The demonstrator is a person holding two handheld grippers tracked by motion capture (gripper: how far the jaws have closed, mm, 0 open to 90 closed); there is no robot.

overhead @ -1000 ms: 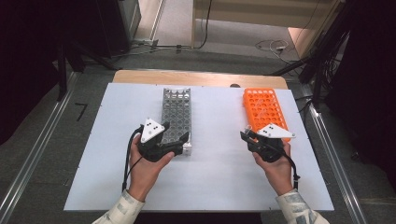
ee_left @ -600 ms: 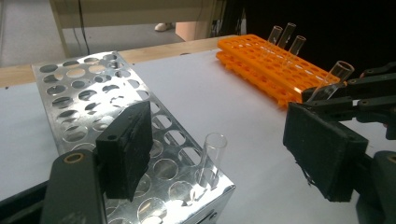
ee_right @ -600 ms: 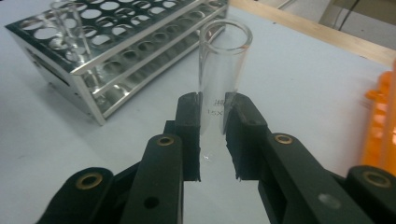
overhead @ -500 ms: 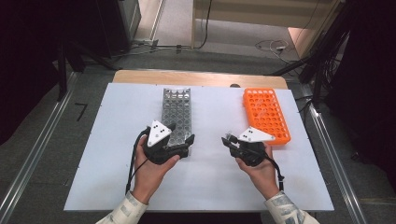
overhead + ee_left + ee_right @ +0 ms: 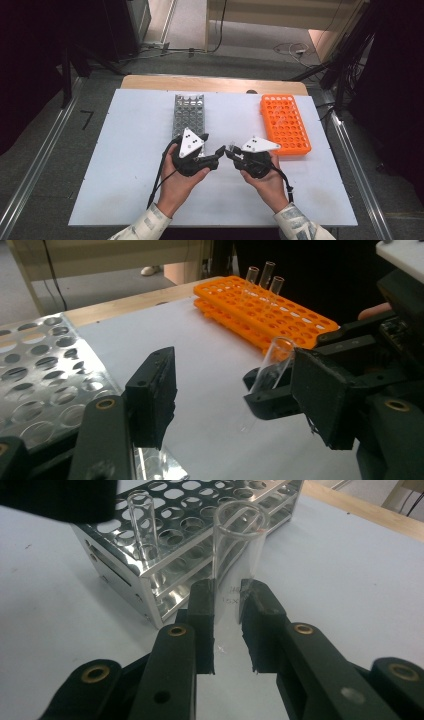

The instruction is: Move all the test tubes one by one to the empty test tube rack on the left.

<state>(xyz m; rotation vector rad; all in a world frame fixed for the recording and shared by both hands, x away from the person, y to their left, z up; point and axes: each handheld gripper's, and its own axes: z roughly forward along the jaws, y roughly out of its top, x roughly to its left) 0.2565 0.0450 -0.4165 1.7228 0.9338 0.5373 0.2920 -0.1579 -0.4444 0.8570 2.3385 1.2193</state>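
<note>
A clear glass test tube (image 5: 235, 545) stands upright in my right gripper (image 5: 227, 595), which is shut on its lower part. The two grippers meet tip to tip over the front middle of the white table (image 5: 125, 150). My left gripper (image 5: 218, 152) is open. Its jaws have just been closing, and the test tube (image 5: 272, 367) stands between them, close to the right-hand pad (image 5: 320, 390), with neither pad pressing on it. Just behind my left hand lies the silver rack (image 5: 189, 112). The orange rack (image 5: 285, 122) lies to the right.
One tube (image 5: 140, 522) stands in the silver rack (image 5: 200, 510) at its near corner. Three tubes (image 5: 260, 277) stand at the far end of the orange rack (image 5: 265, 315). A wooden strip (image 5: 215, 82) runs along the table's far edge.
Both hands have moved inward, from beside their racks to the table's middle, and now the gripper tips meet. The left jaws stand narrower than before.
</note>
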